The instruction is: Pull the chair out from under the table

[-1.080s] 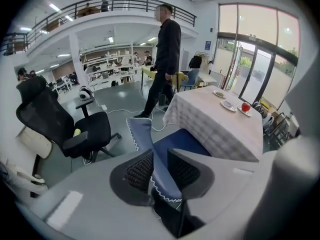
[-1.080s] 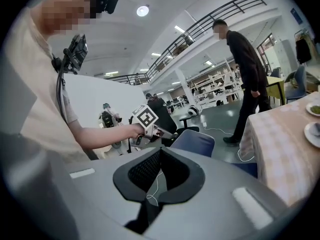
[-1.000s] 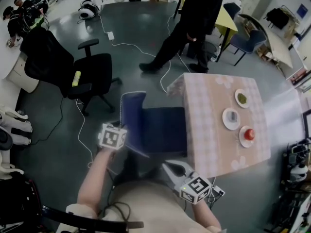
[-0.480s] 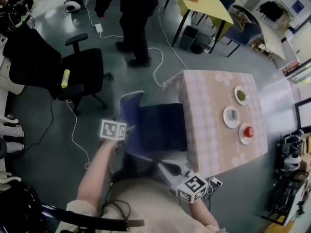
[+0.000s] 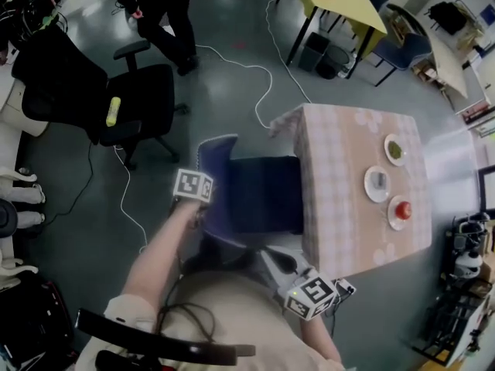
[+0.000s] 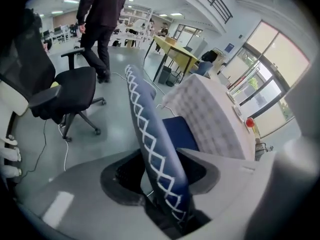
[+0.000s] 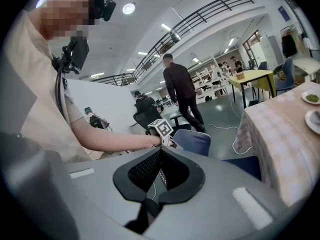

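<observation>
A blue chair stands with its seat [image 5: 263,195] tucked under the table [image 5: 340,207], which wears a pink checked cloth. Its backrest [image 5: 216,161] rises toward me. My left gripper [image 5: 203,211] points steeply down over the top edge of the backrest [image 6: 150,134]. Its jaws are closing with that edge between them, and a slit of floor still shows beside the left pad. My right gripper [image 5: 269,259] hangs shut and empty below the seat, near my body. In the right gripper view the shut right gripper [image 7: 159,171] faces the left hand and the backrest [image 7: 192,140].
Three small plates [image 5: 377,182] sit on the table, one carrying a red thing [image 5: 401,209]. A black office chair [image 5: 131,107] stands at the left. A person in dark clothes [image 5: 162,6] walks at the top. White cable [image 5: 247,68] runs over the floor near a yellow table [image 5: 340,6].
My left gripper has come down over the chair's backrest, which now sits between its jaws. The person in dark clothes has walked toward the upper left. The right gripper barely shifted.
</observation>
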`<state>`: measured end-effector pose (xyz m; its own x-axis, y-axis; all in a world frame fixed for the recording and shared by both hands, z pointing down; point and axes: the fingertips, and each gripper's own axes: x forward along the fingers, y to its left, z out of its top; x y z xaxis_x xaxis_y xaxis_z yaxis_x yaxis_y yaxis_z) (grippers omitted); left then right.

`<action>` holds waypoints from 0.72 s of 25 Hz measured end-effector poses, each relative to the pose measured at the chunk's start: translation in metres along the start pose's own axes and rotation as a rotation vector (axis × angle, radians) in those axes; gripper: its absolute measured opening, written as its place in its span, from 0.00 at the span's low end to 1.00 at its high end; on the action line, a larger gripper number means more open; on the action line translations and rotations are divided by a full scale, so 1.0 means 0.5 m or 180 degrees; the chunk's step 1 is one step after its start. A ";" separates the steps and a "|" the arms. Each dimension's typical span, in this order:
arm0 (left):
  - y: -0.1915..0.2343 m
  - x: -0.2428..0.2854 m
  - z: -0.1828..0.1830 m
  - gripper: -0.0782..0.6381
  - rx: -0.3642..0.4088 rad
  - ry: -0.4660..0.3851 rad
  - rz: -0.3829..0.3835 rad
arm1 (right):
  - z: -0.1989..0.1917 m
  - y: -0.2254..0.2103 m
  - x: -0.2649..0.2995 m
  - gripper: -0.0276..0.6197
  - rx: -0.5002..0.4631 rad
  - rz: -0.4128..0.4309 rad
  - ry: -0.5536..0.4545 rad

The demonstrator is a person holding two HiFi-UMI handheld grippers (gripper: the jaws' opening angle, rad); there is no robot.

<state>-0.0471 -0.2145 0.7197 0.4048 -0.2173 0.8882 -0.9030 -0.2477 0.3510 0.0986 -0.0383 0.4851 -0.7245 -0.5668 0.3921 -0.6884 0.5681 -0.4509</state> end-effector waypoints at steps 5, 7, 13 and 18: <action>0.001 0.001 -0.009 0.30 0.0002 0.0074 0.0150 | -0.023 -0.003 -0.055 0.06 -0.0032 0.0058 -0.0047; -0.003 0.001 -0.008 0.33 -0.0050 0.0054 0.0072 | -0.035 0.003 -0.071 0.06 -0.0066 0.0126 -0.0023; -0.003 0.009 -0.006 0.30 -0.0287 0.0219 -0.0203 | -0.061 0.009 -0.093 0.06 -0.0123 0.0193 0.0078; -0.001 0.009 -0.028 0.24 -0.0258 0.0265 -0.0193 | -0.049 0.023 -0.072 0.06 -0.0054 0.0168 0.0050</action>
<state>-0.0467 -0.2019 0.7275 0.4489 -0.1244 0.8849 -0.8872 -0.1801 0.4248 0.1161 0.0033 0.4854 -0.7601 -0.5264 0.3810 -0.6497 0.6069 -0.4577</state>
